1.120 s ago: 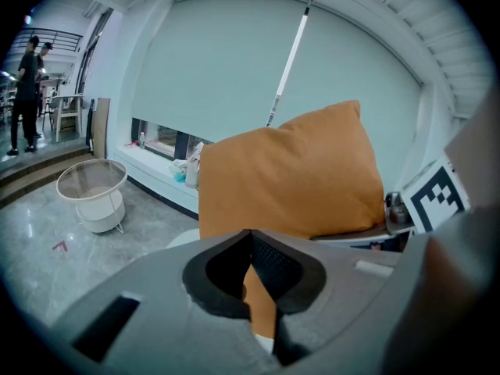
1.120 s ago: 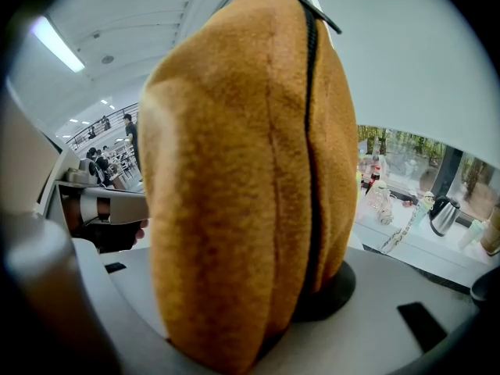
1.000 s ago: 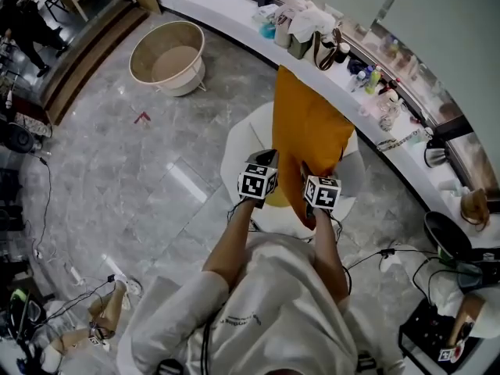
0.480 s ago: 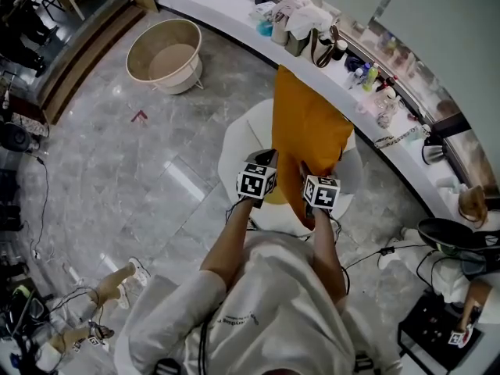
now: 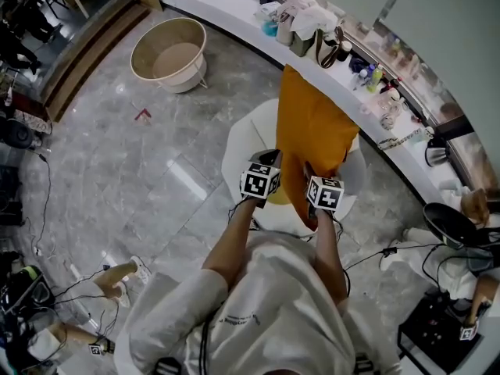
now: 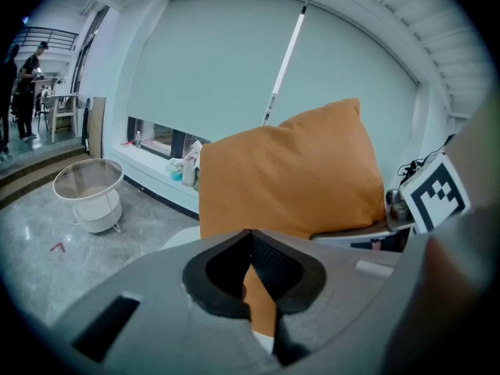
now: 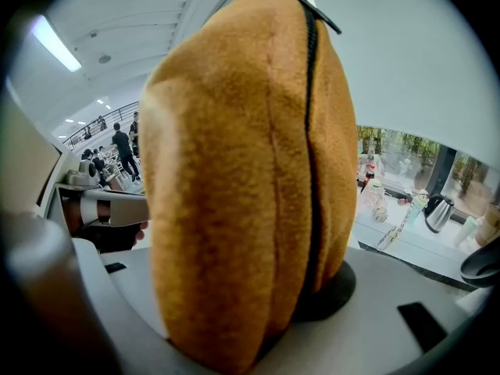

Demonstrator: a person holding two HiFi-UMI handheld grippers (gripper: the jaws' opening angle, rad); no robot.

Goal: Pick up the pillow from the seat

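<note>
An orange pillow (image 5: 312,131) stands upright above the round white seat (image 5: 246,143). My right gripper (image 5: 309,169) is shut on its lower edge. In the right gripper view the pillow (image 7: 250,170) fills the space between the white jaws of the right gripper (image 7: 258,287), zip seam facing me. My left gripper (image 5: 269,158) sits just left of the pillow's lower corner. In the left gripper view the black fingertips of the left gripper (image 6: 250,237) meet with nothing pinched. The pillow (image 6: 289,170) rises beyond them, and the right gripper's marker cube (image 6: 436,195) shows beside it.
A round beige basket (image 5: 168,53) stands on the marble floor at the far left. A white counter (image 5: 234,14) curves behind the seat, carrying bags, bottles and a kettle (image 5: 437,153). Cables trail on the floor at right. Someone's legs (image 5: 117,276) show at lower left.
Both grippers and the pillow hold still. The legs of the person at lower left have shifted.
</note>
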